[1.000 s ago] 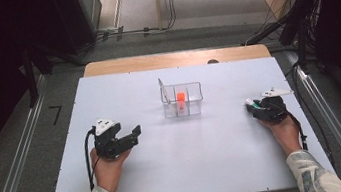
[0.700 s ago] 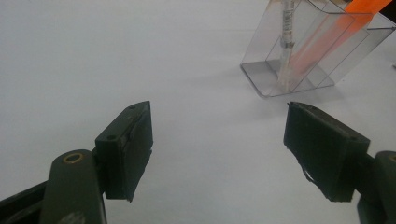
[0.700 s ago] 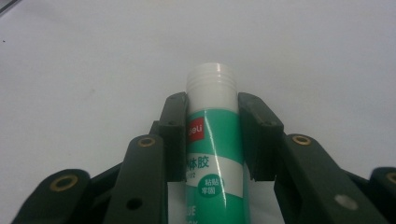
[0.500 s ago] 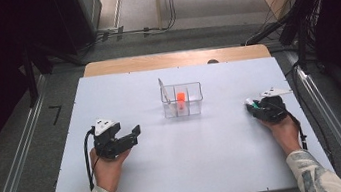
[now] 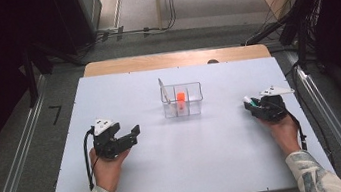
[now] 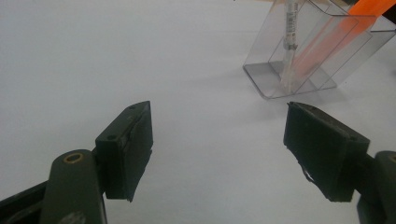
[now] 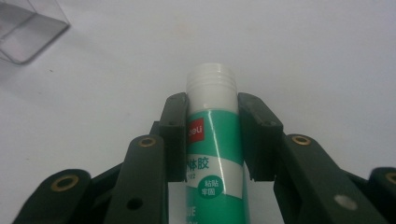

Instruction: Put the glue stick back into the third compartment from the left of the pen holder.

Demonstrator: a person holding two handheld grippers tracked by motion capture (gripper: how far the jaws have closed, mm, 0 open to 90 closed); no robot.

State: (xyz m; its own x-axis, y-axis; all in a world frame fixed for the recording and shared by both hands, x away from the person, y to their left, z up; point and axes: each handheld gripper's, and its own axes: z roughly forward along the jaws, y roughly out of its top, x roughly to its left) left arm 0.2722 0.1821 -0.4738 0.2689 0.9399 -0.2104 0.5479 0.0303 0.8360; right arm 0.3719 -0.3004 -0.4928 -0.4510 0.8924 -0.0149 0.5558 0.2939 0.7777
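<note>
On the right side of the white desk [image 5: 170, 177], the right hand-held gripper [image 5: 253, 105] is clamped on a green-and-white glue stick [image 7: 212, 154], its two black pads pressing the tube from both sides just below the threaded white neck. The jaws have just been closing, with the glue stick between them, and the cap is off, so the bare neck sticks out past the pads. Gripping the tube on its straight wall rather than on the thread probably keeps it from slipping and leaves the tip free. The stick lies nearly level along the gripper, low over the desk; whether it touches the surface cannot be told. Well apart, on the left, the left hand-held gripper [image 5: 131, 133] rests released on the desk with nothing between its wide-set jaws, which point toward the clear plastic organizer [image 5: 182, 100] near the middle of the desk. That box is split into compartments and holds an orange marker [image 5: 180, 96] and a thin pen [image 6: 290, 28] leaning upright, so it likely serves as the place for stationery. The free gripper seems to wait there, ready to steady the box or assist.
</note>
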